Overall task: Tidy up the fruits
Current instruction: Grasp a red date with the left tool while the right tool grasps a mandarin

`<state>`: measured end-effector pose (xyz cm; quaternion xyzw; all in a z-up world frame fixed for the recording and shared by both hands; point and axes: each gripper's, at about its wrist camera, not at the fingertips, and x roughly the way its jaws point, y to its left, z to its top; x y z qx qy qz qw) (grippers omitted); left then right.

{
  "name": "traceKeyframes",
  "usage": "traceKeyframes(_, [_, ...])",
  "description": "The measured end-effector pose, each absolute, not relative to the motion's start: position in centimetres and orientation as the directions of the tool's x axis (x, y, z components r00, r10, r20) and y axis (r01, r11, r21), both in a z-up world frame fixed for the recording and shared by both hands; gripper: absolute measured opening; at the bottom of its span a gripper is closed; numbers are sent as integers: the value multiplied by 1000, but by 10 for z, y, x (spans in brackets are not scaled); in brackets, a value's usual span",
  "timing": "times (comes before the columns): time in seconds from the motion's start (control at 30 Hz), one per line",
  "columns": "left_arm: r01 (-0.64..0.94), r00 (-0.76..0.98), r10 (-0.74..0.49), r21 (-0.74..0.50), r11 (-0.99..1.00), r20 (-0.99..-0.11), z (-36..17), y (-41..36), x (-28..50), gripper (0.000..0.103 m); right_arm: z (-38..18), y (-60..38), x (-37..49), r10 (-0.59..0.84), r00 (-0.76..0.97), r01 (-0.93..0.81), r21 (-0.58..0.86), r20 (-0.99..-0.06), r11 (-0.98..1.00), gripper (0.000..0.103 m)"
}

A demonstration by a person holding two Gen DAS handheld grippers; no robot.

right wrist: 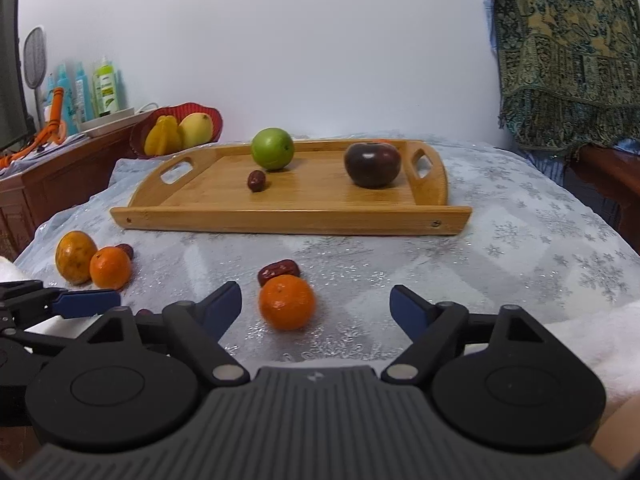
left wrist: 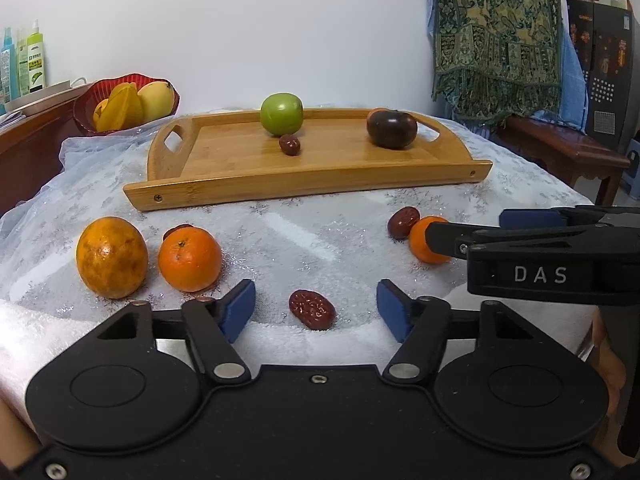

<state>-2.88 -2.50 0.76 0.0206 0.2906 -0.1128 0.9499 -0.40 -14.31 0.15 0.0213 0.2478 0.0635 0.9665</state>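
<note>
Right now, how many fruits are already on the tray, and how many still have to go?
Done: the green apple, dark apple and one red date sit on the wooden tray.
In hand: nothing. The left gripper brackets a date without touching; the right gripper frames a small orange.
Left: six fruits on the cloth.

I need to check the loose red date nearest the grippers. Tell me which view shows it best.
The left wrist view: the red date lies whole and unblocked on the cloth between the left gripper's open fingers. In the right wrist view only a dark sliver shows behind that gripper's linkage.
</note>
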Motion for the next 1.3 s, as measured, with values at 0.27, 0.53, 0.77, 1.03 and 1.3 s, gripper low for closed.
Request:
traceKeyframes(0.27, [233,795,-210,-34,972,-570,4,-26,-28,40,-2,-132,-2,147,861,-144,44,-487,989,76])
traceKeyframes(0.53, [230,788,-215,-48,972,-577,3,-24,-27,32,-4,-127,2,144,854,-144,39,-500,989,65])
traceKeyframes(0.77, [227,787,-214,-51,972,-579,2,-23,-26,26,-7,-122,6,136,847,-141,31,-514,990,56])
traceKeyframes(1.03, [226,786,-215,-54,973,-580,2,-22,-25,24,-8,-117,8,123,847,-134,16,-518,991,52])
traceKeyframes(1.3, [231,786,-215,-48,972,-580,2,-23,-25,24,-11,-116,13,111,838,-117,22,-534,993,49])
